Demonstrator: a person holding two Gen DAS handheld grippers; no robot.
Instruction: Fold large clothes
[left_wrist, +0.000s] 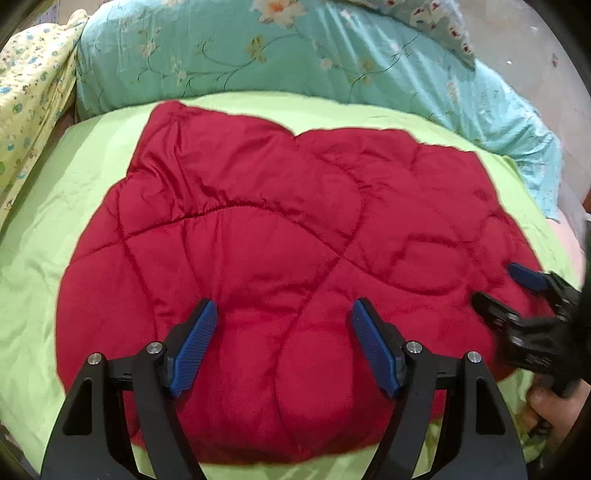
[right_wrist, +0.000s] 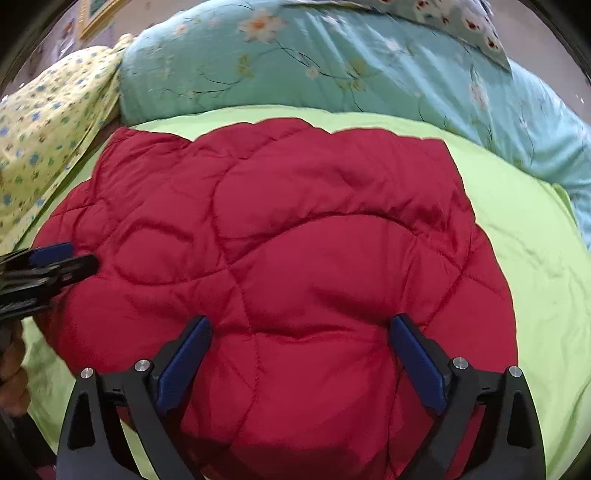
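Observation:
A red quilted padded garment (left_wrist: 266, 229) (right_wrist: 295, 229) lies folded into a thick bundle on the green sheet (left_wrist: 37, 258) (right_wrist: 535, 258). My left gripper (left_wrist: 284, 310) hovers over its near edge with the jaws wide apart; the cloth bulges between the blue pads (left_wrist: 195, 347), but they do not press on it. My right gripper (right_wrist: 301, 325) stands open the same way over the near right part. Each gripper shows in the other's view: the right gripper (left_wrist: 495, 282) at the garment's right edge, the left gripper (right_wrist: 83, 255) at its left edge.
A teal floral duvet (left_wrist: 258, 55) (right_wrist: 332, 66) is piled along the far side of the bed. A yellow flowered cloth (left_wrist: 29, 92) (right_wrist: 48, 129) sits at the far left. A person's hand (left_wrist: 543, 402) (right_wrist: 14, 369) holds each gripper.

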